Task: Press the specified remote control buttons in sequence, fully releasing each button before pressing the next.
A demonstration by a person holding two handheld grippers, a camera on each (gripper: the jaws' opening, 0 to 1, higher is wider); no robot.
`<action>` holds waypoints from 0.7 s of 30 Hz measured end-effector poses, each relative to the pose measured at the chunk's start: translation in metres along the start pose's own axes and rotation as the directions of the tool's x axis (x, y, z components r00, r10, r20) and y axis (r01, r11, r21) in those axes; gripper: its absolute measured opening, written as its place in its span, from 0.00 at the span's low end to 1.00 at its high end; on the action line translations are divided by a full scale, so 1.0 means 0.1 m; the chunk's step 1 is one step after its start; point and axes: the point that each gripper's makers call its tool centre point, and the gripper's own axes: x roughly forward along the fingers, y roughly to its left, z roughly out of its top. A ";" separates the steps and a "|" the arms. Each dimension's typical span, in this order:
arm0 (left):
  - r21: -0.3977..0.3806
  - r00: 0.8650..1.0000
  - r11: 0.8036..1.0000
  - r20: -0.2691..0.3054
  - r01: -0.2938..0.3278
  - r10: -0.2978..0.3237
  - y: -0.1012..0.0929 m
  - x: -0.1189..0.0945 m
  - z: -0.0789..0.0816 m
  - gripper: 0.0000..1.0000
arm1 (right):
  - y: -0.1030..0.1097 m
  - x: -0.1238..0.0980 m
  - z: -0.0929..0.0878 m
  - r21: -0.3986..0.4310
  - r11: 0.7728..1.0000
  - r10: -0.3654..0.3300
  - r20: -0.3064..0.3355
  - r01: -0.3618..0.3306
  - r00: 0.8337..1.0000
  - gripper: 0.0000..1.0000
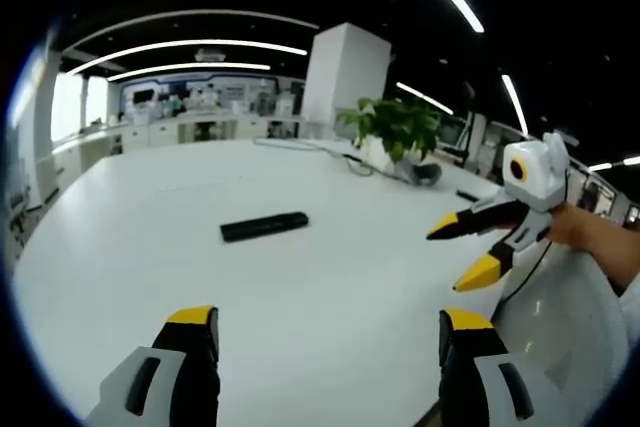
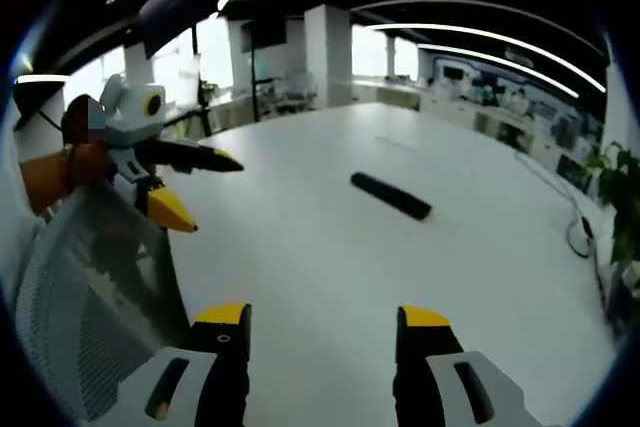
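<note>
A black remote control (image 1: 264,226) lies flat on the white table (image 1: 180,247), well ahead of my left gripper (image 1: 328,325), which is open with nothing between its yellow-tipped fingers. My right gripper (image 1: 462,248) comes in from the right of the left gripper view, open, held by a hand, clear of the remote. In the right gripper view the remote control (image 2: 391,195) lies further up the table, beyond my open right gripper (image 2: 324,319). My left gripper (image 2: 203,187) shows at the left there, open, above the table's edge.
A potted green plant (image 1: 393,131) and a cable stand at the table's far side. A white mesh chair back (image 2: 85,287) is close at the lower left of the right gripper view. Desks and a white pillar (image 1: 343,77) fill the room behind.
</note>
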 end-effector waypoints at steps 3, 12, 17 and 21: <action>0.002 1.000 1.000 -0.005 -0.002 0.002 0.00 0.00 -0.01 0.94 | -0.01 0.00 -0.01 -0.001 1.000 -0.001 -0.004 0.001 1.000 0.56; 0.003 1.000 1.000 -0.020 -0.003 0.003 0.01 0.02 -0.04 0.95 | -0.03 0.02 -0.03 -0.002 1.000 -0.003 -0.016 0.003 1.000 0.56; 0.004 1.000 1.000 -0.024 -0.004 0.004 0.00 0.02 -0.04 0.95 | -0.01 0.02 -0.03 0.001 1.000 0.001 -0.014 -0.001 1.000 0.56; 0.001 1.000 1.000 -0.027 -0.007 0.007 0.01 0.01 -0.05 0.95 | -0.01 0.02 -0.02 0.006 1.000 0.005 -0.008 -0.005 1.000 0.55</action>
